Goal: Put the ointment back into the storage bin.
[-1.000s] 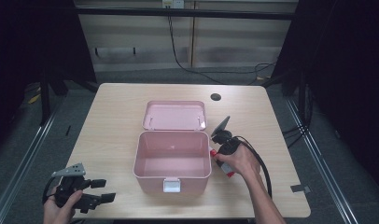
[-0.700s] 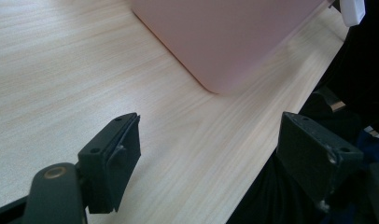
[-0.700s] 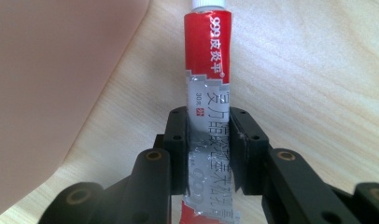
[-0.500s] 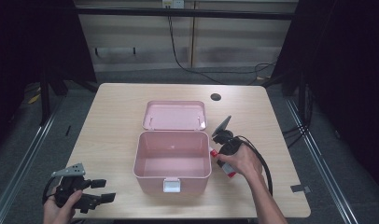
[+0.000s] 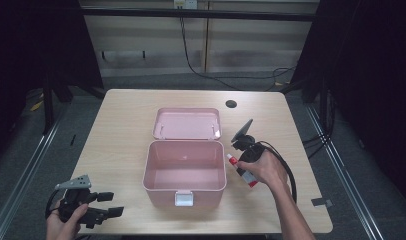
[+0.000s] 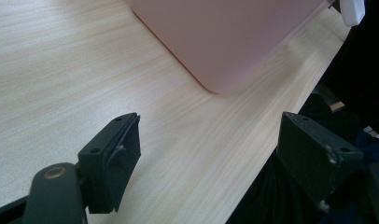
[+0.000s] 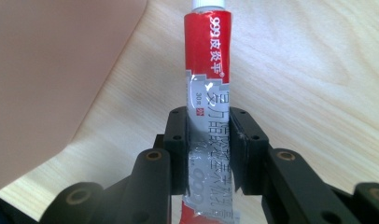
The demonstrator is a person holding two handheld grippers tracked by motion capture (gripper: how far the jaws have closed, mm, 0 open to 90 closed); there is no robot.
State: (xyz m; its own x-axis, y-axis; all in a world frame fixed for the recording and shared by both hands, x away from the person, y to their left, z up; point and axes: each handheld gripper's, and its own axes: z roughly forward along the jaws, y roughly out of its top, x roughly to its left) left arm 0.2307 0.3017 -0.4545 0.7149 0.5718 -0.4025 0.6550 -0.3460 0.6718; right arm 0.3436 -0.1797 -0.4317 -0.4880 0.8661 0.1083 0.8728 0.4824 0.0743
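A pink box [image 5: 184,171] stands open at the table's middle, its lid [image 5: 187,123] laid back behind it. My right gripper [image 5: 245,175] is just right of the box, shut on a red and silver ointment tube [image 7: 209,84] with a white cap [image 5: 230,157]. In the right gripper view the tube points away from me over the wood, beside the box wall [image 7: 52,70]. My left gripper [image 5: 107,205] sits at the table's front left corner, open, with nothing between its fingers [image 6: 114,154]. The box corner [image 6: 225,42] lies ahead of it.
The wooden table [image 5: 116,130] has a round cable hole [image 5: 231,104] at the back right. A white latch [image 5: 184,198] sits on the box front. A black cable [image 5: 286,165] trails from the right gripper. The table's front edge runs right beside the left gripper.
The right gripper with the tube has shifted very slightly beside the box. The left gripper has stayed put.
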